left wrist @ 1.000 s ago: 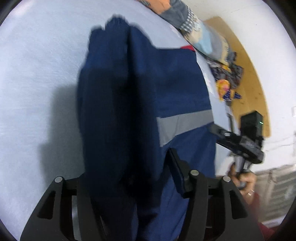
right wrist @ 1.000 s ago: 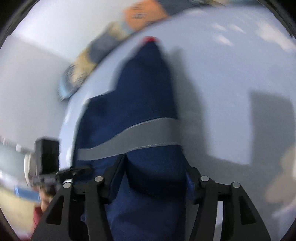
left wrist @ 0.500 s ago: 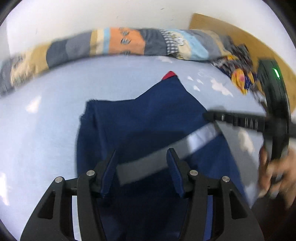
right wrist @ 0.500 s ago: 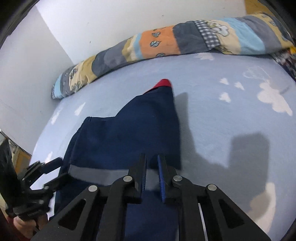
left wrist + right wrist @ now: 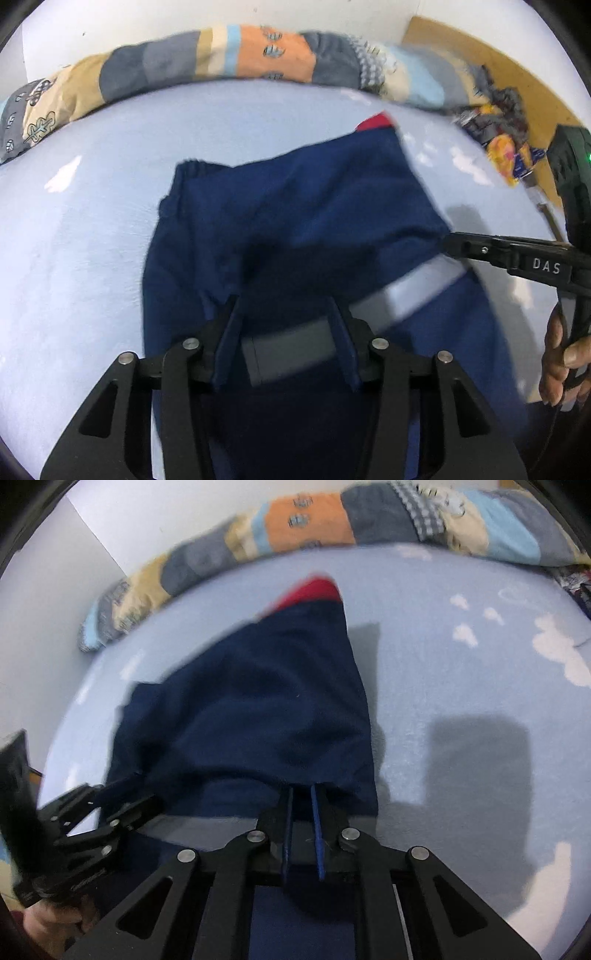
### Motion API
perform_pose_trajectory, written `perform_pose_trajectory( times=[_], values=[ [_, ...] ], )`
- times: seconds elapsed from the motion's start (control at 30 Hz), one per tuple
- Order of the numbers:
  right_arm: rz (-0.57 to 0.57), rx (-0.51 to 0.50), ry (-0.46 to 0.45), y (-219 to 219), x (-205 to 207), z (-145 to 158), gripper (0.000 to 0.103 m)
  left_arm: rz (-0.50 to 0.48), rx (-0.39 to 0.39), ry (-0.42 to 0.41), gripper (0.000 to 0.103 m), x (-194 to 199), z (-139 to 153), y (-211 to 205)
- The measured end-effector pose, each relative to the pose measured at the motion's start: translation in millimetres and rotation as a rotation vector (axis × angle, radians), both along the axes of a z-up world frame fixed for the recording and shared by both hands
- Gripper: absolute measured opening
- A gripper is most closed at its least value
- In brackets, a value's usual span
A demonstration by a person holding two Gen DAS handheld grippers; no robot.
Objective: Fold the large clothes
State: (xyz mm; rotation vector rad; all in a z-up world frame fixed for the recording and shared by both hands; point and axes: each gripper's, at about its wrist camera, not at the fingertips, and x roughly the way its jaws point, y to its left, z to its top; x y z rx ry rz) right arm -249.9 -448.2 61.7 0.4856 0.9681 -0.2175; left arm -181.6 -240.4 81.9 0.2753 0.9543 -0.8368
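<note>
Pale blue bedding (image 5: 461, 709) printed with white clouds covers the work surface, bounded at the far edge by a patchwork bolster (image 5: 258, 62) against a white wall.

Left gripper (image 5: 282, 339): jaws stand wide apart over the near portion of the navy garment (image 5: 295, 221), with the grey reflective band (image 5: 417, 288) running between and beyond the fingers. No fabric is visibly pinched between them.

Right gripper (image 5: 301, 827): jaws nearly closed, leaving a narrow slit; dark blue cloth sits in the gap, though whether it is actually clamped cannot be told. In the left wrist view the same tool enters from the right side, its tip touching the garment's right edge near the band.

Garment position: spread flat on the bedding, extending away from both tools, folded over itself, with a red tip (image 5: 314, 589) at the far end pointing toward the bolster.

Outward: a heap of mixed clothes (image 5: 498, 122) lies at the bed's far right corner beside a brown board (image 5: 480, 55).
</note>
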Motion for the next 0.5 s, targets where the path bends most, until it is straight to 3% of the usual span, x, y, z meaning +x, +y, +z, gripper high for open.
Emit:
perform_pose_trajectory(
  times=[0.13,0.2,0.27,0.37,0.5],
  values=[
    [0.016,-0.04,-0.023,17,-36,28,0.016,-0.009,-0.046,-0.02,0.047,-26,20,27],
    [0.032,-0.015,-0.014,29,-51,23,0.016,0.006,-0.041,-0.022,0.047,-33,14,36],
    [0.042,-0.063,0.035,42,-56,10,0.016,0.027,-0.024,-0.009,0.047,-38,-1,38],
    [0.042,-0.076,0.099,42,-46,-9,0.011,0.03,0.005,-0.122,0.051,-45,-19,33],
    [0.055,-0.093,0.111,45,-45,-13,0.011,0.075,-0.03,-0.136,0.05,-52,-17,41]
  ],
)
